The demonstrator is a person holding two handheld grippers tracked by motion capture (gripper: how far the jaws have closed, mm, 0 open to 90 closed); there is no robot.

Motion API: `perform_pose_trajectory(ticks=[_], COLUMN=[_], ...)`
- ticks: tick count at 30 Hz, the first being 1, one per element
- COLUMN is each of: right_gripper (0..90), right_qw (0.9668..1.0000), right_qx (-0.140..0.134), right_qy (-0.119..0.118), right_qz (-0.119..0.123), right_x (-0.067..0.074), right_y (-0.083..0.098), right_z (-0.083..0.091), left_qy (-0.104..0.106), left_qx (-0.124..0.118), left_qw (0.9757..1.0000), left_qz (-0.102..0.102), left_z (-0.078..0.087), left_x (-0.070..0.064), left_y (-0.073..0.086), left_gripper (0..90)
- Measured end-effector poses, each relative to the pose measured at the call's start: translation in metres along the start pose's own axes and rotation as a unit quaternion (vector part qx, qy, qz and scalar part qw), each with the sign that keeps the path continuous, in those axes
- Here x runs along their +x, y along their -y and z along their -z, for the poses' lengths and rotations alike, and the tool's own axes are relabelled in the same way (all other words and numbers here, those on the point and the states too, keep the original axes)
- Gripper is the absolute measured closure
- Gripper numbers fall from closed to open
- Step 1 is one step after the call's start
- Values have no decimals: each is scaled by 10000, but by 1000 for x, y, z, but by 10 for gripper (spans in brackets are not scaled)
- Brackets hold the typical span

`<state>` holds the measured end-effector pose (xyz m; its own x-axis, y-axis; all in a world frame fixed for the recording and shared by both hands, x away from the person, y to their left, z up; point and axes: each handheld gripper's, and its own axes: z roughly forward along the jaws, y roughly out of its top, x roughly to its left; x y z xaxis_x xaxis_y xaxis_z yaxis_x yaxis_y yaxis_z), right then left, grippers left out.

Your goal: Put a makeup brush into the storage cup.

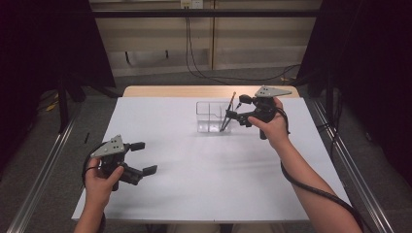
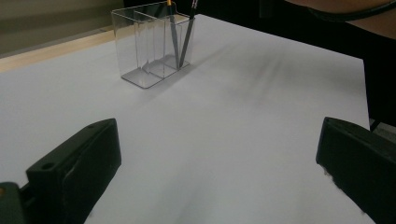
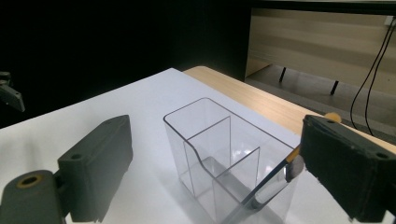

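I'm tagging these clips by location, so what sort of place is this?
Probably a lab or workshop set up for recording, not a home. A bare white table stands between dark curtains, metal rails run along the floor beside it, and loose cables trail from a wall socket behind.

Pencil (image 3: 268,179) lower end cut off by the frame's bottom edge; its top hidden behind the right jaw.
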<state>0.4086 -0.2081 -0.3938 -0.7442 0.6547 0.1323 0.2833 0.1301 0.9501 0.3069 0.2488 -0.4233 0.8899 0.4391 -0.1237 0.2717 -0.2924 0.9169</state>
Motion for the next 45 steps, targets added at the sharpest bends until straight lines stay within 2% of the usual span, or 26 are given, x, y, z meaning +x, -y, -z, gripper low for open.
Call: perform_pose_trajectory(ticks=[5,22,28,45], right_gripper=[85,72,71,67], right_qw=[10000,10000,9999,9997], right_qx=[13,38,70,79], right_qy=[-35,-56,-94,-181], right_qz=[31,42,118,138], right_x=[3,6,9,16], right_y=[1,18,23,32], right_z=[4,35,43,63], left_qy=[2,19,16,-9], left_qx=[-21,-28,-30,-22], left_qw=[10000,10000,10000,10000], left_qz=[59,48,47,55], left_z=[1,-2,-1,1], left_x=[0,-1,-1,-2], left_y=[1,0,1,1], left_gripper=[1,1,1,1])
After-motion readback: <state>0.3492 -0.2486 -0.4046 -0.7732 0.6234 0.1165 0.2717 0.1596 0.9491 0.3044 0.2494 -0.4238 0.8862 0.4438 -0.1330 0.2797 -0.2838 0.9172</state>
